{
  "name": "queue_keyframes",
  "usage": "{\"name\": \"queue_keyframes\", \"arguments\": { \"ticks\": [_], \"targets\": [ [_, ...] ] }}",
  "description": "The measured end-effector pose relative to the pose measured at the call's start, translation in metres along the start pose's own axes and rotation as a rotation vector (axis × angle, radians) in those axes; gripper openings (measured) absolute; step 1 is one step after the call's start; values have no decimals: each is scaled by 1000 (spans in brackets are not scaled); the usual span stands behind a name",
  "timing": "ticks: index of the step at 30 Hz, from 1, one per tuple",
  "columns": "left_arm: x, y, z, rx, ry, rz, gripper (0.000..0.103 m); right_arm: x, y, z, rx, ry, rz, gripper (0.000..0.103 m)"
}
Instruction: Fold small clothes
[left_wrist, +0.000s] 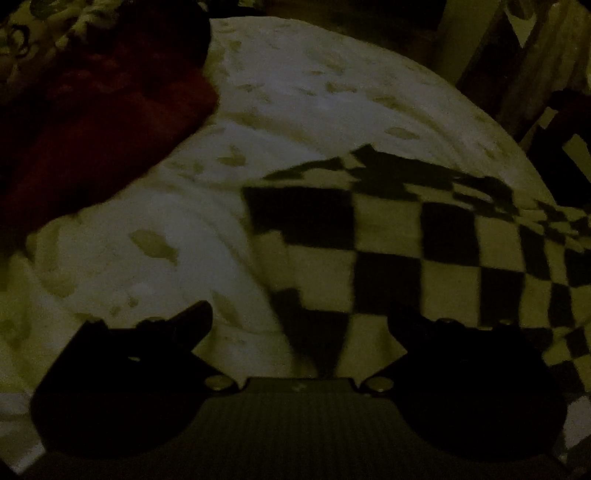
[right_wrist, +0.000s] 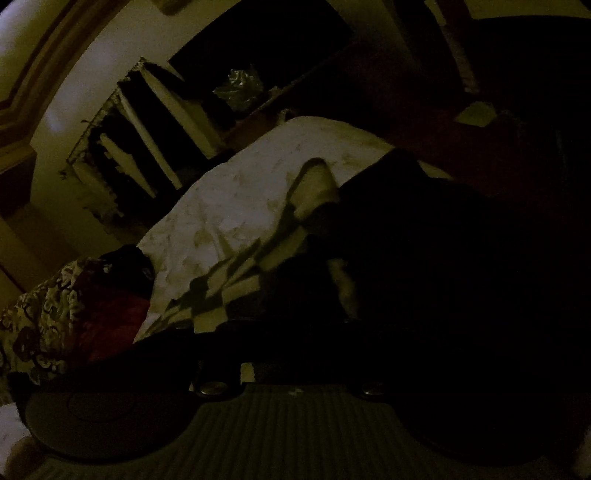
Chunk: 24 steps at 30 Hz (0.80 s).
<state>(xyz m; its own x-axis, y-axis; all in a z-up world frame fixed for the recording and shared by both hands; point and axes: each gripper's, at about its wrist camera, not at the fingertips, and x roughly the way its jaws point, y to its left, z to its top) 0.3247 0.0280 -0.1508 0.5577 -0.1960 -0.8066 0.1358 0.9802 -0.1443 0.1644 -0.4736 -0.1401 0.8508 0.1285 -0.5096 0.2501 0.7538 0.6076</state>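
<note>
The scene is very dark. A black-and-white checkered cloth (left_wrist: 406, 240) lies on a pale patterned bedsheet (left_wrist: 258, 110), spreading to the right. My left gripper (left_wrist: 299, 317) is open just above the cloth's near edge, its fingers wide apart and holding nothing. In the right wrist view the checkered cloth (right_wrist: 236, 280) lies close in front, partly lifted and bunched. My right gripper (right_wrist: 295, 332) is lost in shadow; its fingers cannot be made out, and I cannot tell if they hold the cloth.
A dark red garment (left_wrist: 92, 129) lies at the left on the sheet, also seen in the right wrist view (right_wrist: 110, 325). A floral fabric (right_wrist: 40, 314) lies beside it. Beyond the bed stand dark shelves (right_wrist: 140, 140) and a wall.
</note>
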Motion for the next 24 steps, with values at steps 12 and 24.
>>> {"name": "queue_keyframes", "arguments": {
  "ticks": [12,24],
  "targets": [
    [36,42,6,-186,-65,-214,103,-24,21,-29,-75,-13,78,86],
    [49,39,26,-203,-9,-383,16,-18,22,-38,-84,7,80,90]
  ]
}}
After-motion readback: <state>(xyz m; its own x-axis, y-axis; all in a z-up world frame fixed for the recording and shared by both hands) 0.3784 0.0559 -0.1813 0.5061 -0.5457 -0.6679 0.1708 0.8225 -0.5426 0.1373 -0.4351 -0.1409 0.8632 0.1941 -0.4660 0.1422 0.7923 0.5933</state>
